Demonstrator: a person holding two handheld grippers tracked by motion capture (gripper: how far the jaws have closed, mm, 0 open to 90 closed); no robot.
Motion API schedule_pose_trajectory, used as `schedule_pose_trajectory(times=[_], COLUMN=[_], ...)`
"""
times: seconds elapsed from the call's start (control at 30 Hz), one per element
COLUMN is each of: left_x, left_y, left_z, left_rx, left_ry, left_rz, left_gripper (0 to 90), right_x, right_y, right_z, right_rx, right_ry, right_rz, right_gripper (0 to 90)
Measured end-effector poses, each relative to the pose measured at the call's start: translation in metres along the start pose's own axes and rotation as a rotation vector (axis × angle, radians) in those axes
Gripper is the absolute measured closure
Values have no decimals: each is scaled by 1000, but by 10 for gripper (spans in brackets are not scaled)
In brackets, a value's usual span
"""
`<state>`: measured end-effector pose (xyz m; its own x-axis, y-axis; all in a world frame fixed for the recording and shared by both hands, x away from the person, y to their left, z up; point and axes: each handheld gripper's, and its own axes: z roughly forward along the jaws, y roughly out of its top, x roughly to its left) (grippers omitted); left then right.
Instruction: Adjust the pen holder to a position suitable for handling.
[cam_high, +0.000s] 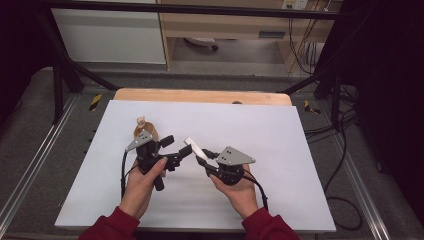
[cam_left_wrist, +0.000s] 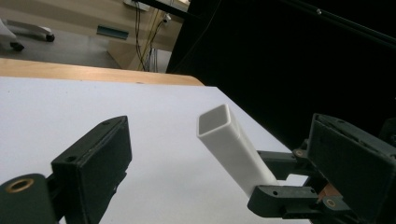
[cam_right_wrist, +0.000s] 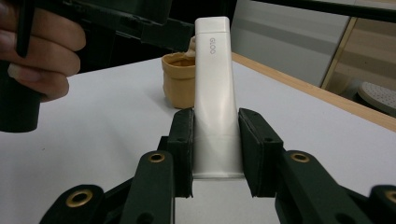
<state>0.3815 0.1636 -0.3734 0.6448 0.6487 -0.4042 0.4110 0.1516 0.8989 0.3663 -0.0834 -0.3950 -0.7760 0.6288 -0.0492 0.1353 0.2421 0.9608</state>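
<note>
While clamped at its lower end between the pads of the right gripper (cam_right_wrist: 215, 149), the tube (cam_right_wrist: 214, 88) stands out as a white, flattened rectangular sleeve, glossy, with grey "GLOO" lettering running down its face near the far end. Seen from the left gripper view as hollow at that far end, tube (cam_left_wrist: 233, 149), open mouth square-edged and tilted up and away from the table. Held above the sheet (cam_high: 280, 145) in the high view, tube (cam_high: 193, 147) slanting up and leftward from the right gripper (cam_high: 202, 161) toward the left gripper (cam_high: 172, 150). Left gripper (cam_left_wrist: 224, 163) wide open, jaws well apart, nothing pressed between the pads, its far jaw close by the tube's free end. Fingers (cam_right_wrist: 42, 51) wrapped round the left gripper's handle.

Farther out, a tan cup (cam_right_wrist: 180, 79) sitting upright on the sheet behind the tube; cup (cam_high: 144, 131) in the high view just beyond the left gripper. Something pale poking above its rim, too small and blocked to identify. White sheet lying on a wooden table (cam_high: 200, 95).
</note>
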Motion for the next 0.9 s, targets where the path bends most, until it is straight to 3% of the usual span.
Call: schedule_pose_trajectory(times=[0.37, 0.7, 0.9], left_x=[1, 8, 8], left_y=[-6, -10, -11], left_z=[6, 7, 8], left_rx=[11, 15, 17], left_ry=[-26, -46, -57], left_rz=[-52, -109, -118], left_gripper=[158, 335, 397], right_x=[6, 9, 11], right_y=[-1, 0, -1], right_z=[4, 5, 7], right_rx=[-2, -6, -4], right_ry=[-6, -13, -8], right_rz=[-17, -26, -25], right_gripper=[672, 672, 672])
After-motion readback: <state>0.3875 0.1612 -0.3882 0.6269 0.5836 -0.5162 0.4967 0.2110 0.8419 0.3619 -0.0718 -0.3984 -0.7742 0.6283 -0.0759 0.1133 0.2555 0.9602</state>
